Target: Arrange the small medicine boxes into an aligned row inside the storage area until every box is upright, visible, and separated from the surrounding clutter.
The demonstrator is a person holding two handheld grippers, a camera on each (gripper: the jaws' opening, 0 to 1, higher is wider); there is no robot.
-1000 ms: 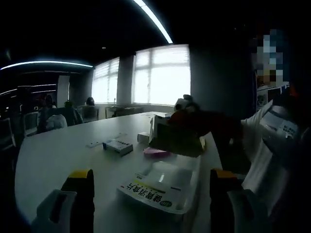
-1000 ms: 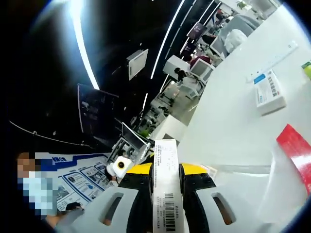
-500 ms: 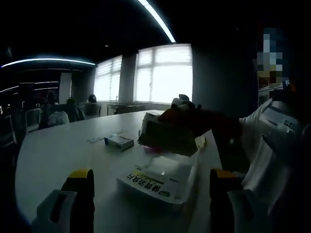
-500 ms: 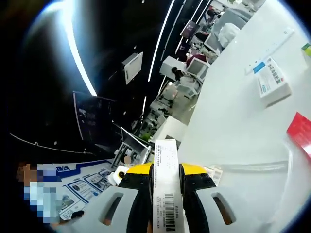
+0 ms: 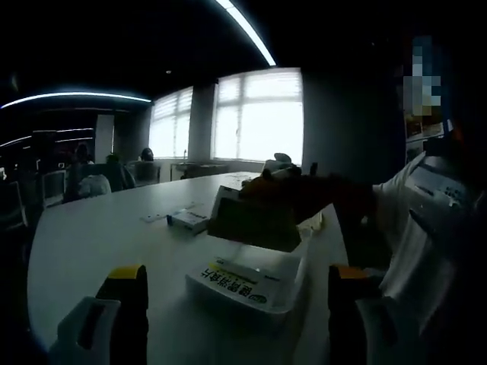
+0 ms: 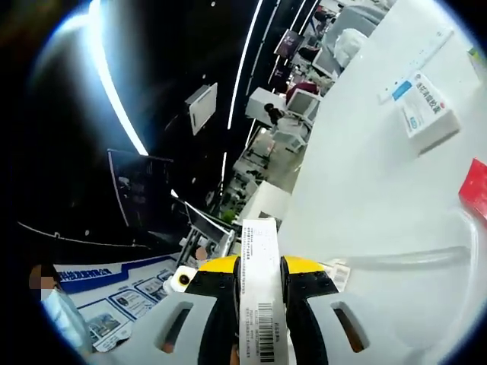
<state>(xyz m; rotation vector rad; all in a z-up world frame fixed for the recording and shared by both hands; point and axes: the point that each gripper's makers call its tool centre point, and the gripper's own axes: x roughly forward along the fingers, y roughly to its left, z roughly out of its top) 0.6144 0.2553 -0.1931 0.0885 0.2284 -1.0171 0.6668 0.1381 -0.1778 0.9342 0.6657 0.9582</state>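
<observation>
Right tongs (image 6: 259,285): clamped on a slim white medicine box (image 6: 261,293), barcode face toward the camera, box standing on end between the yellow-tipped jaws. Beyond it, in the right gripper view, the white bench (image 6: 365,198), tilted steeply by the camera's roll. On the bench, far upper right, a blue-and-white medicine box (image 6: 431,114) lying flat; next to it a long thin white strip (image 6: 417,57). At the right edge, a red item (image 6: 478,188), cut off by the rim, above the curved edge of a clear tray (image 6: 426,258).

Left tongs (image 5: 236,293): open, jaws wide apart, nothing between them. Just ahead in the left gripper view, a white tray (image 5: 293,285) with a flat box with green lettering (image 5: 232,283) lying at its near end. Above the tray, the right tongs (image 5: 304,194) reaching in from the right, dark against the windows, carrying a box (image 5: 255,222). Farther off on the bench (image 5: 99,243), a small flat box (image 5: 189,220), well apart from the tray.
</observation>
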